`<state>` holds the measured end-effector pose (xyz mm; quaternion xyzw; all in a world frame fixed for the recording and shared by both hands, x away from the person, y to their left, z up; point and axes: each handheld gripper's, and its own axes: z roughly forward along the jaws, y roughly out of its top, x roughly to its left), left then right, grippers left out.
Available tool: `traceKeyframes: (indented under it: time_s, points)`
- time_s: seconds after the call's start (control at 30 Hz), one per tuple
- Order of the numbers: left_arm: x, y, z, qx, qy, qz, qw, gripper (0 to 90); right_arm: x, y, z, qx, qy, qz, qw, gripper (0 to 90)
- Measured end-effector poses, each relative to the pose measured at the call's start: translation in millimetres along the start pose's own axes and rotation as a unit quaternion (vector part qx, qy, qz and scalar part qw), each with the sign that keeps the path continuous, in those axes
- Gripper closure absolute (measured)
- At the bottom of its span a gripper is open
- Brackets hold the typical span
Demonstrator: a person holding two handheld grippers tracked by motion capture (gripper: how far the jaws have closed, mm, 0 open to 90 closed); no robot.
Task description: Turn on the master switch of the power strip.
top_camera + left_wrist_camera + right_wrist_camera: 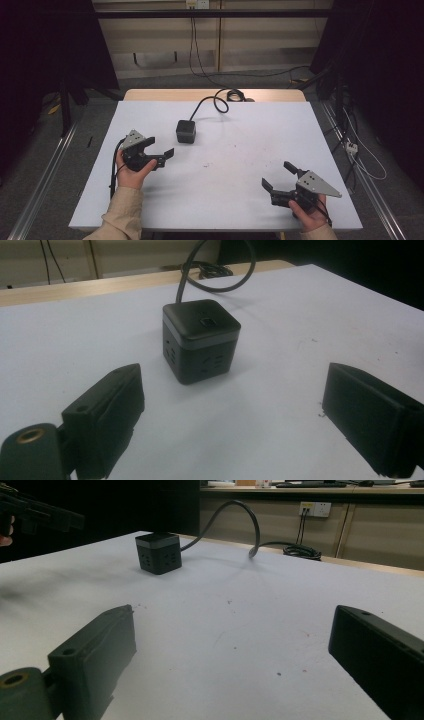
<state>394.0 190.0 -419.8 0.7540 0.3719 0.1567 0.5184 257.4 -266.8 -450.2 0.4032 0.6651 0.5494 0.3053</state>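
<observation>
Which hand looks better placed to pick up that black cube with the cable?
The left. Its hand-held gripper is open close beside the cube, which sits just ahead between its jaws in the left gripper view. The right hand-held gripper is also open, but much farther off across the table.

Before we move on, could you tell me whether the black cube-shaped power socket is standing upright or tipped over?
Upright: the black cube-shaped power socket sits flat on the white table, its button face on top.
</observation>
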Motion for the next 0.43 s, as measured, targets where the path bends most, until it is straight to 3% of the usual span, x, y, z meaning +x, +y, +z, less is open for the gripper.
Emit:
traceKeyframes:
  time_s: [0.2, 0.43]
  points:
    - [3.0, -14.0, -16.5, 0.011, 0.006, 0.013, 0.9998, 8.3, -0.2, 0.3, -1.0, 0.000, 0.001, 0.000, 1.0000, 4.7]
    - [7.3, -29.8, -35.1, 0.018, 0.014, 0.008, 0.9997, 7.5, 0.6, 0.4, 0.1, 0.001, 0.001, -0.002, 1.0000, 4.7]
